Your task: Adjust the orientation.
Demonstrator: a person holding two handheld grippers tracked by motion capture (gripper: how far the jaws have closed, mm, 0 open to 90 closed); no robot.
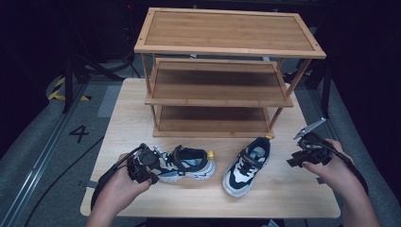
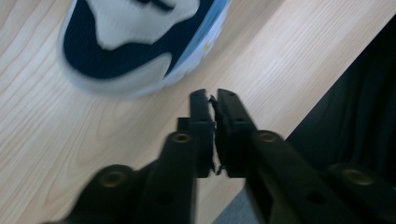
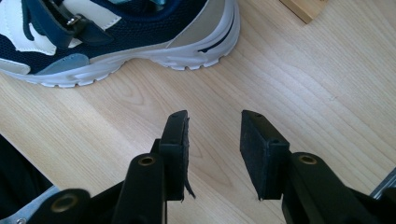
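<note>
Rack [image 1: 227,52]: three wooden shelves, all bare | Table [image 1: 283,189]: both shoes on top, in front of rack | Left shoe [image 1: 187,163]: on its side | Right shoe [image 1: 246,165]: upright | Left gripper [image 2: 212,100]: clenched, grasping nothing, beside left shoe | Right gripper [image 3: 212,121]: released, near right shoe | Progress: shelving apparently not begun.
</note>
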